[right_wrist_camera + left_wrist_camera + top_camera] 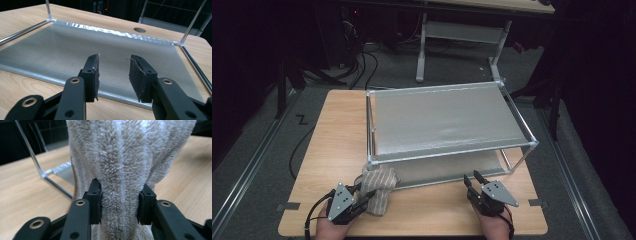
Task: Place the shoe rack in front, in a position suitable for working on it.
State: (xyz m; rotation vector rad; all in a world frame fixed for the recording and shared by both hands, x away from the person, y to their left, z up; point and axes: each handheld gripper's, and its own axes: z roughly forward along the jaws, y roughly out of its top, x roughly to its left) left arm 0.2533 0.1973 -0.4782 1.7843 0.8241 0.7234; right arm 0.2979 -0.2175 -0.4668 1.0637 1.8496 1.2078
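A beige terry towel stands bunched up on the wooden table, just off the front left corner of a metal-framed two-level rack. My left gripper is shut on a thick fold of that towel, and in the left gripper view the pads press into the pile from both sides. My right gripper rests at the front right of the table, open with nothing between its pads. It faces the rack's lower grey sheet.
The rack's thin metal posts and its bottom rail stand close behind the towel. The table's front edge lies right under both hands. A round cable hole is in the tabletop beyond the rack. Cables and a white desk frame are on the floor behind.
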